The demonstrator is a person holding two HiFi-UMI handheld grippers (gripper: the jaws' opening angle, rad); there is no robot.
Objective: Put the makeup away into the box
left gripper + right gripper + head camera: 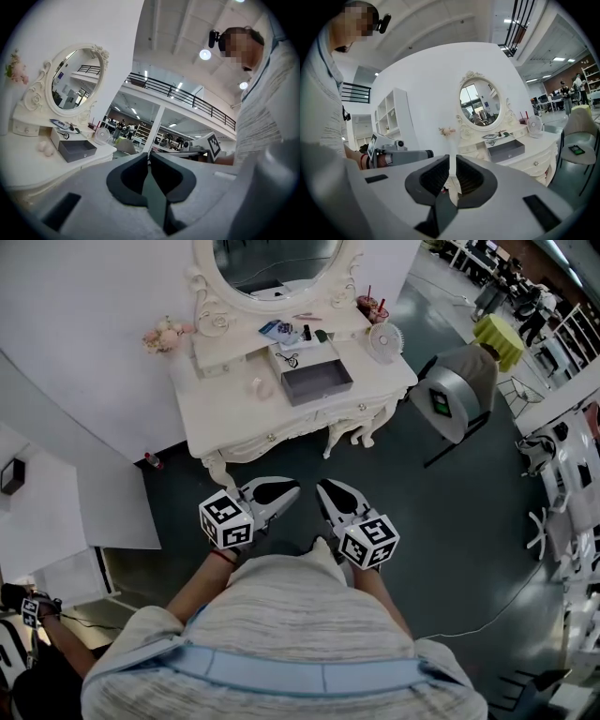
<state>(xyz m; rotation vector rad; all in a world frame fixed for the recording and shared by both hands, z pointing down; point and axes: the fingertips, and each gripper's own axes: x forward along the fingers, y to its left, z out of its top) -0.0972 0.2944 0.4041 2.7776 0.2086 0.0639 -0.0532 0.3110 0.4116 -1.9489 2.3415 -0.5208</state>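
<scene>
An open grey box [316,381] sits on the white dressing table [234,418], far ahead of me. Small makeup items [281,331] lie on the shelf under the oval mirror [274,263]. Two pink puffs [255,387] rest left of the box. My left gripper [292,490] and right gripper [324,487] hang side by side over the dark floor, well short of the table, both shut with nothing between the jaws. The left gripper view has the box [75,150] at its left, the right gripper view has the box [505,150] at its right.
A small white fan [384,338] and red cups [370,307] stand at the table's right end, pink flowers [167,334] at its left. A grey chair [459,390] stands right of the table. White shelving [389,122] stands along the left wall.
</scene>
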